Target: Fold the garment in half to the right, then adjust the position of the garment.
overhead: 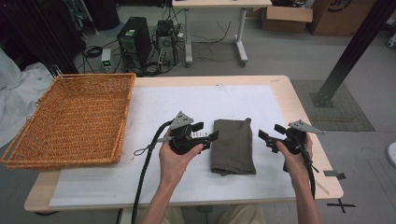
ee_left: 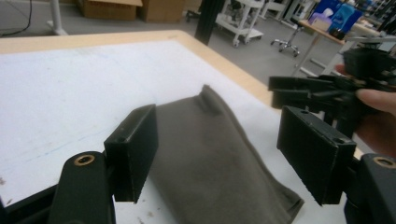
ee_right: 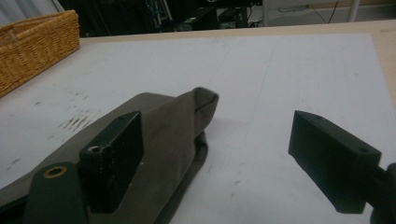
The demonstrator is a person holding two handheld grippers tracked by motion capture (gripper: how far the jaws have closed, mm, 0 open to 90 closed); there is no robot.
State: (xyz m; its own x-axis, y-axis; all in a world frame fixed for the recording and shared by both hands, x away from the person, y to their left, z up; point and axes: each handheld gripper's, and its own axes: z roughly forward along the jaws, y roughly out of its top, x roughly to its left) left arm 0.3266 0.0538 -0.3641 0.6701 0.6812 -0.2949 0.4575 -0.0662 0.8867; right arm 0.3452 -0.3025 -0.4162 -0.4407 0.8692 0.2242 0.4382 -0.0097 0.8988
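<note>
Here the left gripper (overhead: 205,130) and the right gripper (overhead: 270,136) flank the folded cloth (overhead: 232,145), jaws spread and empty. The cloth lies flat on the white mat (overhead: 154,112), its long axis running away from the person. Folding looks complete; transfer to the basket (overhead: 70,116) at far left likely remains.
</note>
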